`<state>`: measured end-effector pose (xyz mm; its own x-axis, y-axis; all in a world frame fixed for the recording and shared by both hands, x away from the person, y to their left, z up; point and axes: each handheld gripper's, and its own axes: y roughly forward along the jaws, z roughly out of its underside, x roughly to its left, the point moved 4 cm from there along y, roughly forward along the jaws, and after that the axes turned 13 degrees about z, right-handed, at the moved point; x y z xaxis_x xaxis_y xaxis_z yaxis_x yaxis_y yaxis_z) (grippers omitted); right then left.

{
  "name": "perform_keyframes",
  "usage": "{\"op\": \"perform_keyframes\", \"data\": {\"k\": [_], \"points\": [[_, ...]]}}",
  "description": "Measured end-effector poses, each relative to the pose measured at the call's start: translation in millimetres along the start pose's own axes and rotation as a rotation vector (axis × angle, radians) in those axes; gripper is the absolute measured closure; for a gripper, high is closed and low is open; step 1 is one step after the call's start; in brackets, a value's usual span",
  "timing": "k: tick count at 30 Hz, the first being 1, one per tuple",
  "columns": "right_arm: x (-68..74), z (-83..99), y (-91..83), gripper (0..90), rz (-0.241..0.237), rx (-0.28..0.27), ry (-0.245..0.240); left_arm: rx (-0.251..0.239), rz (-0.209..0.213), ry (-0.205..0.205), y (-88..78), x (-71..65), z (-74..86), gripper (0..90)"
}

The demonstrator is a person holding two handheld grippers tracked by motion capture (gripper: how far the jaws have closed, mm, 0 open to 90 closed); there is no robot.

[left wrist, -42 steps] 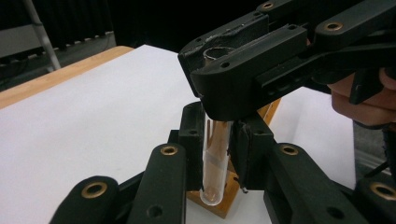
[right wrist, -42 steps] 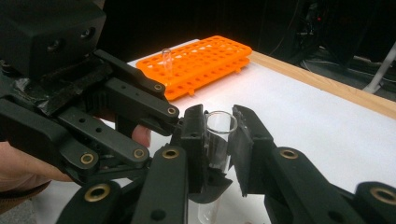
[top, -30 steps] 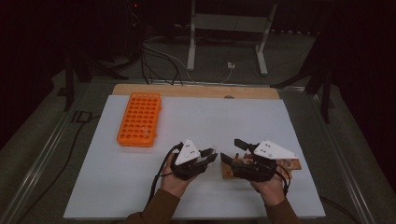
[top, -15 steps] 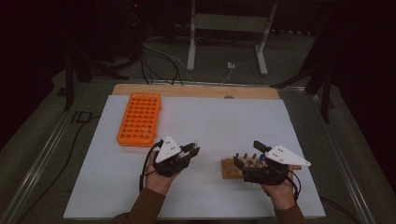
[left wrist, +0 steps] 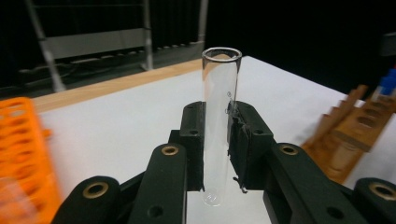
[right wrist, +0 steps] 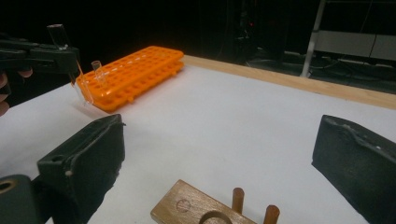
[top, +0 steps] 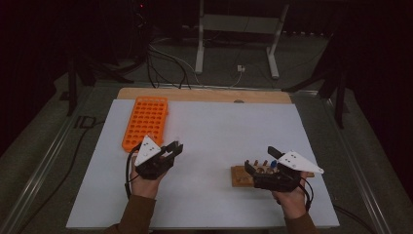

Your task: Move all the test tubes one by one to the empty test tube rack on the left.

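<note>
While the glass test tube (left wrist: pixel 219 121) stands upright, squeezed between the left gripper (top: pixel 171 149) pads, the orange rack (top: pixel 146 121) sits at eleven o'clock. The right gripper (right wrist: pixel 219 158) has just been opening, nothing inside, over the wooden rack (top: pixel 246 174).

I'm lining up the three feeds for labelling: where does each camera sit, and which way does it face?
High view: above the person's side, looking forward and down on the white table; both hands, left gripper, right gripper.
Left gripper view: rides the left gripper, looking along jaws clamping an upright glass tube.
Right gripper view: rides the right gripper, over open jaws above the wooden rack.
Shared: all show the orange rack.
</note>
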<state>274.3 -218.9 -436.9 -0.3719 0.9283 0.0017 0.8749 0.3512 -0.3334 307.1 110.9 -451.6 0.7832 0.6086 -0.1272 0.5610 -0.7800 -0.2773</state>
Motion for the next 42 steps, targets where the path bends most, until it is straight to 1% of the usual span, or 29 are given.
{"op": "perform_keyframes", "data": {"k": [6,7,9,13,17,22,25,27,28,31,33,35,37,42], "points": [[-2.5,-1.9,-4.3,2.4,0.003,-0.014,0.009,-0.014,-0.074,-0.002,-14.8,15.2,-1.4,76.6],[-3.2,-2.1,-4.6,2.5,0.004,-0.016,0.014,-0.015,-0.084,0.001,-17.4,17.7,-1.5,76.6],[-3.1,-2.0,-4.8,2.4,0.003,-0.017,0.018,-0.014,-0.117,0.009,-23.4,23.0,-1.8,76.5],[-2.0,-1.6,-4.5,2.4,-0.001,-0.021,0.012,-0.033,-0.169,-0.009,-36.0,35.3,-1.2,76.5],[-1.0,-1.5,-4.3,2.4,-0.004,-0.019,0.011,-0.038,-0.222,-0.013,-44.2,46.3,1.8,76.5],[1.0,-1.9,-4.6,2.4,-0.006,-0.021,0.002,-0.036,-0.286,-0.019,-48.0,61.0,8.6,76.5],[1.7,-1.8,-4.8,2.4,-0.007,-0.020,0.001,-0.032,-0.356,-0.001,-46.8,70.5,11.9,76.5],[1.4,-2.1,-5.3,2.4,-0.005,-0.023,-0.001,-0.033,-0.385,0.002,-44.1,76.4,15.1,76.5],[1.2,-2.4,-6.0,2.4,-0.003,-0.022,0.001,-0.023,-0.405,0.001,-41.4,79.8,17.8,76.5],[-1.0,-3.6,-7.7,2.4,0.001,-0.028,0.006,-0.012,-0.419,-0.016,-35.6,86.3,25.4,76.5],[-2.4,-4.6,-8.6,2.4,0.007,-0.032,0.009,0.003,-0.428,-0.014,-32.9,89.0,29.3,76.5],[-2.9,-5.3,-9.7,2.4,0.007,-0.035,0.013,0.004,-0.428,-0.024,-31.2,91.6,31.7,76.5],[-3.1,-5.6,-10.3,2.4,0.007,-0.037,0.013,-0.001,-0.423,-0.030,-29.2,93.4,32.9,76.5],[-3.0,-4.4,-9.3,2.4,0.006,-0.033,0.007,-0.009,-0.407,-0.066,-24.6,96.5,37.8,76.4]]}}
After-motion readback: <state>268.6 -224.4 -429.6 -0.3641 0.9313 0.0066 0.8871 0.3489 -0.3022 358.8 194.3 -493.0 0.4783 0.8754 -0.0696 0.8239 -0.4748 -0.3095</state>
